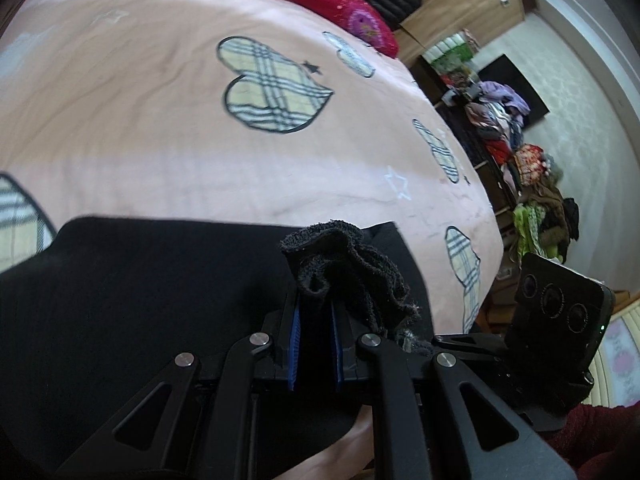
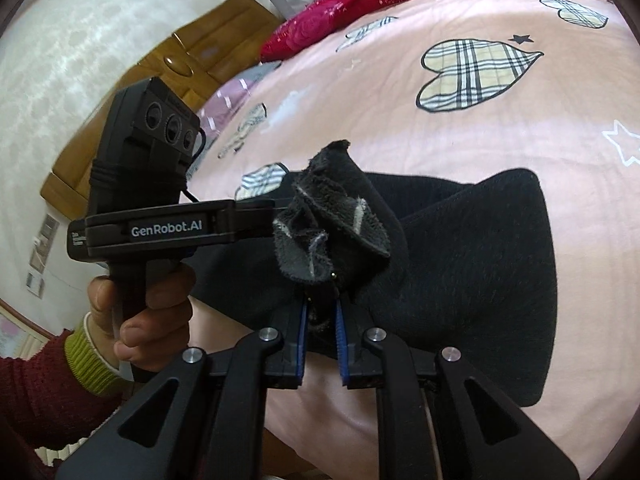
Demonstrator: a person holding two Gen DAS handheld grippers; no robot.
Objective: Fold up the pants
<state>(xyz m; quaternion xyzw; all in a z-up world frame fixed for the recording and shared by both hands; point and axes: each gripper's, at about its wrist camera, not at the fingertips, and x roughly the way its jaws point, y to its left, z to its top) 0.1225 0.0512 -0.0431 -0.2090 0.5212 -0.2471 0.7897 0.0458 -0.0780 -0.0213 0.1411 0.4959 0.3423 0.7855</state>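
Black pants (image 1: 140, 300) lie spread on the pink bedsheet (image 1: 140, 120) (the one printed with plaid hearts), their bunched fleecy edge lifted at both ends. On the left, the left gripper (image 1: 314, 312) has its fingers (image 1: 295, 332) clamped on one gathered bit of that edge; to the right, the right gripper (image 2: 322, 312) pinches another bunch (image 2: 328, 232). A hand (image 2: 136, 312) in a red sleeve (image 2: 44, 392) holds the left gripper's handle.

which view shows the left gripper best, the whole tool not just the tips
The right wrist view: the left gripper appears from the side, with body, handle and the hand holding it, shut on the black pants. The left wrist view shows only its own fingers clamping bunched fabric.
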